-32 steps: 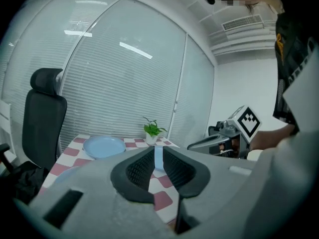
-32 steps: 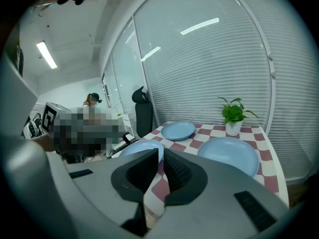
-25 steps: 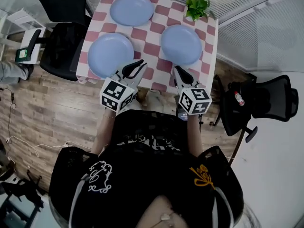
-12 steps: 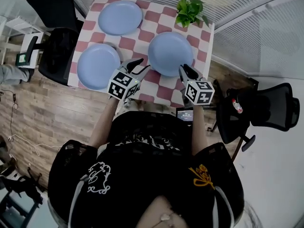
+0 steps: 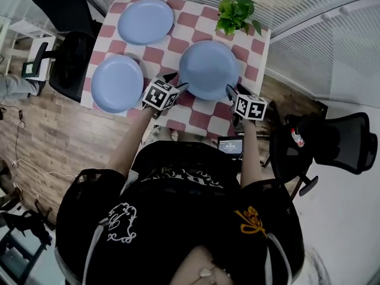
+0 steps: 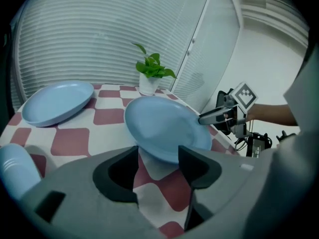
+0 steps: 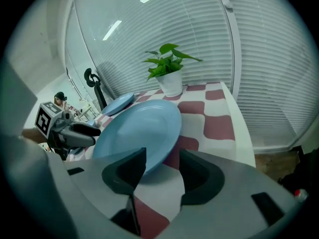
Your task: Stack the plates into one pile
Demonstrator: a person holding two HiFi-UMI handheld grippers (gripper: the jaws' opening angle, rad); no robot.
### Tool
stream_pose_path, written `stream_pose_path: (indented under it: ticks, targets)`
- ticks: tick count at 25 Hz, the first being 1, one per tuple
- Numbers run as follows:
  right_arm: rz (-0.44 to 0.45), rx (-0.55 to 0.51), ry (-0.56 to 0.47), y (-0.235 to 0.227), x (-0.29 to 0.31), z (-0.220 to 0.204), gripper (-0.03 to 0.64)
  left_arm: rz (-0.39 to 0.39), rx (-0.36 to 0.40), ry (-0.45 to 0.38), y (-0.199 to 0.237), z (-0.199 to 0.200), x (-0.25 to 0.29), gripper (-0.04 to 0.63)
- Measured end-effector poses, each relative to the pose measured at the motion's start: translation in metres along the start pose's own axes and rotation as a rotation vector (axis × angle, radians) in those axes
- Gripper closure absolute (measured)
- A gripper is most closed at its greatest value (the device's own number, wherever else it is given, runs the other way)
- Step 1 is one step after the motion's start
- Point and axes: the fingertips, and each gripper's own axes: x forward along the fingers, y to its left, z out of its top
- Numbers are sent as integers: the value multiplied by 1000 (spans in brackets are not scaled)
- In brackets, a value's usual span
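Observation:
Three light-blue plates lie apart on the red-and-white checked table [image 5: 172,47]: one far left [image 5: 145,21], one near left [image 5: 117,83], one on the right [image 5: 205,69]. My left gripper [image 5: 177,82] is at the right plate's near-left rim, my right gripper [image 5: 230,91] at its near-right rim. Both sets of jaws are opening. In the left gripper view the plate's [image 6: 167,126] edge reaches just between my jaws [image 6: 159,156], pads not pressing on it. The right gripper view shows the same: plate [image 7: 139,131] edge between the spread jaws [image 7: 162,168].
A potted plant [image 5: 236,10] stands at the table's far right corner, just behind the right plate. Black office chairs stand left [image 5: 74,58] and right [image 5: 332,138] of the table. A small screen [image 5: 230,145] sits below the near table edge.
Both grippers have moved forward from the near table edge to the right plate's rim, one on each side. Their jaws were together and now stand apart.

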Motion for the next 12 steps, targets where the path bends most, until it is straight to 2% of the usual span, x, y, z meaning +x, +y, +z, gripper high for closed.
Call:
stream_pose_path:
  ticks: [6,12]
  targets:
    - [63,174,-27,-2,10,-11,446,1,-39,24,3,-4,14,348]
    - [72,160,-36,3,13,-11,463,-6,-65,-4,4,-3,18,347]
